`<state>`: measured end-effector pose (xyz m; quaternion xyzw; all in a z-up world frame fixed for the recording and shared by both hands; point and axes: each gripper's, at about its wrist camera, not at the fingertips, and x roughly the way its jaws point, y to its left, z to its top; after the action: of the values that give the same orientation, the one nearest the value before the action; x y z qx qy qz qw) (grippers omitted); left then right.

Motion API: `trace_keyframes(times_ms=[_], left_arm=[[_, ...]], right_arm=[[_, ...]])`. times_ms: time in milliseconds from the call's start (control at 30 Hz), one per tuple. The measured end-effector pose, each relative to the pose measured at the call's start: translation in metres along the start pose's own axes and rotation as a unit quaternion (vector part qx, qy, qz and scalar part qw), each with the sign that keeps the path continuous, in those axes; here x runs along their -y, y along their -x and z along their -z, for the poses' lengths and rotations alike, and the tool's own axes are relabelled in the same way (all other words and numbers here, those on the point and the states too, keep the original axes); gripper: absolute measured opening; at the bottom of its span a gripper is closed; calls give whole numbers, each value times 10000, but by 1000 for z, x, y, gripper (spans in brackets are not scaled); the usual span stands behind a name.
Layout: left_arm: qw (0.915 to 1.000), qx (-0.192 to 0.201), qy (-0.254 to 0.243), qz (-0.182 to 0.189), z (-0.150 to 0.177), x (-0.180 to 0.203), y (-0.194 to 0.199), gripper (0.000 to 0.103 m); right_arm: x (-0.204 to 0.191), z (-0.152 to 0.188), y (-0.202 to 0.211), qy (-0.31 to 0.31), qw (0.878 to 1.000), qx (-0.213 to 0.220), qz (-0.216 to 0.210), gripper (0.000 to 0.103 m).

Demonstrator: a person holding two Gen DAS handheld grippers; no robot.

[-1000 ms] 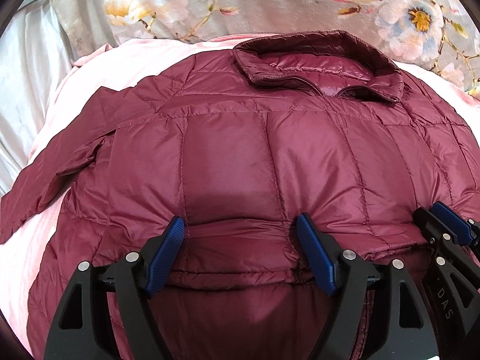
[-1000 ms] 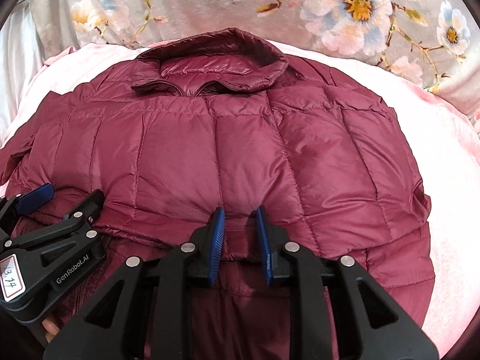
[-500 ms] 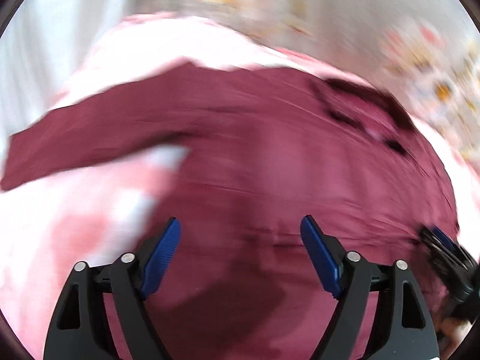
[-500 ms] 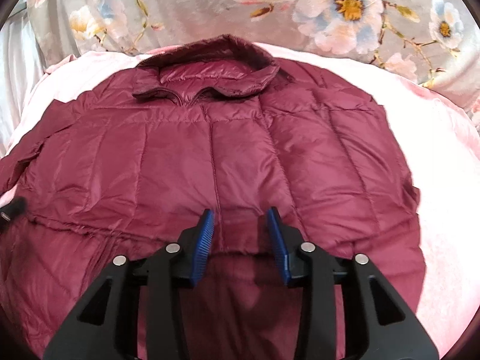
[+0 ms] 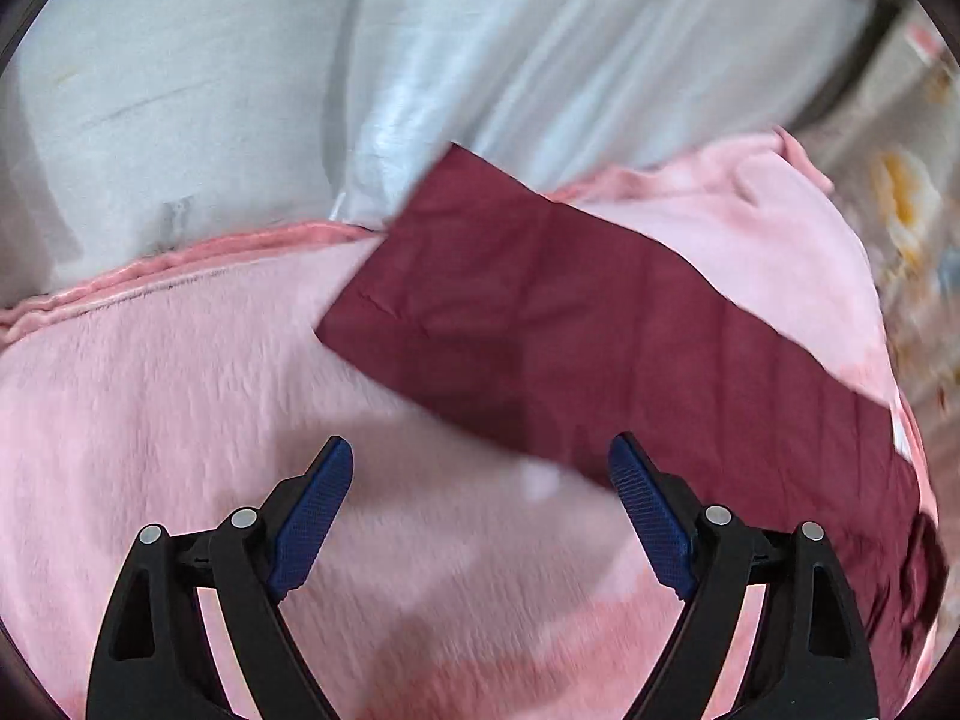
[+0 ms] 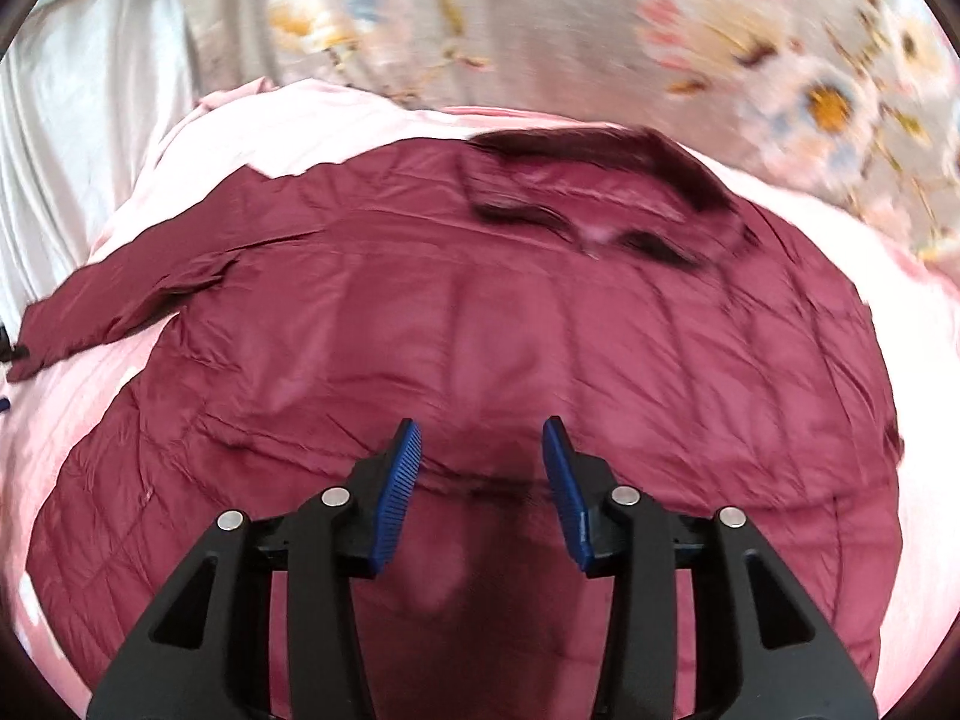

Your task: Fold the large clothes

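pink fleece blanket carries a maroon puffer jacket, spread flat, collar toward the floral cover.
left gripper gapes wide above bare blanket beside the sleeve; right gripper, jaws just parted halfway, grips nothing over the hem.

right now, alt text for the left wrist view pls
A dark red jacket sleeve lies flat across a pink fuzzy blanket, its cuff end toward a pale sheet. The open left claw hovers over the blanket, holding nothing.

pink blanket, floral fabric, pale sheet.
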<state>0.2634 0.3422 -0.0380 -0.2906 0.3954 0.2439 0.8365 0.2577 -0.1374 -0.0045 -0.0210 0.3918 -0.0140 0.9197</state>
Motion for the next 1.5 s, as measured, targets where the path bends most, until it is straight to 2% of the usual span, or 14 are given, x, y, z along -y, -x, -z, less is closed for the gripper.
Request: trace_keyframes(times_ms=[100,133,167,233,400,500,667,800,833,900,933,967,1100,1500], left_arm=[[9999,-120,49,60,-9,4,-16,74],[10000,-42,-38,25,-10,9,-14,54],[9999,4,-172,8,-10,15,-13,22],[9989,26,-428,205,-13,31,-6,0],[9892,578,-1142,719,-11,97,56,0],[9712,805,-1825,1301,3,160,106,0],[9221,983,-2911,2353,62,266,194,0],[8806,689,-3625,2973,135,336,232,1],[8718,493,-3790,3064,158,351,234,9],[8563,-1,-4044,3214,201,374,226,45],[8539,-149,-4082,3226,215,377,222,77],[8534,-253,-4073,3244,229,378,216,84],[8549,-481,-4141,3087,256,365,188,84],[9317,-1082,-2323,2574,159,261,94,84]], right_arm=[[-9,-1,-12,48,9999,-122,0,41],[-9,0,-14,33,9999,-151,-28,41],[-10,1,-14,25,9998,-167,-47,41],[-9,4,-10,40,9999,-157,-49,41],[6,13,10,3,10000,-50,63,50],[20,23,24,-55,9999,-9,160,50],[51,38,39,-308,9992,-20,252,51],[82,52,53,-612,9973,28,410,53],[88,55,55,-685,9967,36,441,54],[104,62,61,-862,9950,52,508,57],[113,66,64,-967,9939,61,520,57],[121,70,67,-1065,9931,64,495,57],[146,76,74,-1376,9901,61,259,57],[170,37,37,-2093,9734,-100,-926,58]])
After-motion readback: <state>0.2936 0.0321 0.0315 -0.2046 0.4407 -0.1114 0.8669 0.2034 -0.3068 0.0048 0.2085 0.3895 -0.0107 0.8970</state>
